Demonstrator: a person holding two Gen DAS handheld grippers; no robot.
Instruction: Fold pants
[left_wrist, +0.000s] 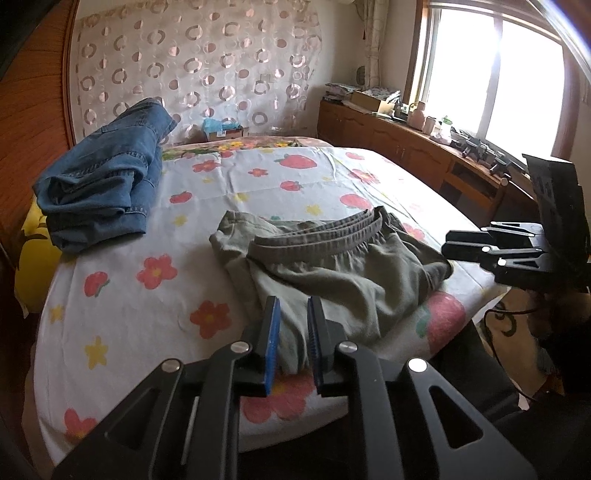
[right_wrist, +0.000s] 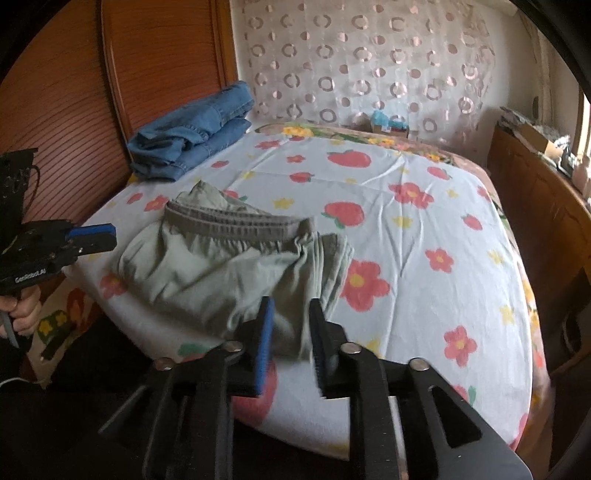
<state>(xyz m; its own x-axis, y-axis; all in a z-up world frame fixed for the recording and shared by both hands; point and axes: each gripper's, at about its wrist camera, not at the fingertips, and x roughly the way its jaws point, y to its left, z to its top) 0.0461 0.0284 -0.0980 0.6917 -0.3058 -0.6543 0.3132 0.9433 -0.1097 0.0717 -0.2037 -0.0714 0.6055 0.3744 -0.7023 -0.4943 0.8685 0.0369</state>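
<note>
Olive-green pants (left_wrist: 332, 266) (right_wrist: 221, 266) lie folded on the flowered bed sheet (left_wrist: 147, 295) (right_wrist: 424, 240), waistband toward the far side. My left gripper (left_wrist: 292, 306) straddles the pants' near left edge. Its blue pads stand a little apart, and the cloth lies slack between them on the bed. My right gripper (right_wrist: 291, 310) straddles the near right corner, its jaws wider apart and the cloth loose between them. Each gripper also shows in the other's view: the right gripper (left_wrist: 448, 245) at the right edge, the left gripper (right_wrist: 107, 236) at the left edge with a hand (right_wrist: 22, 306) on its grip.
Folded blue jeans (left_wrist: 103, 184) (right_wrist: 192, 140) sit at the far left of the bed beside a wooden panel (right_wrist: 55, 92). A low wooden cabinet (left_wrist: 406, 144) (right_wrist: 535, 206) with clutter on top runs under the window on the right. A curtain with rings hangs behind the bed.
</note>
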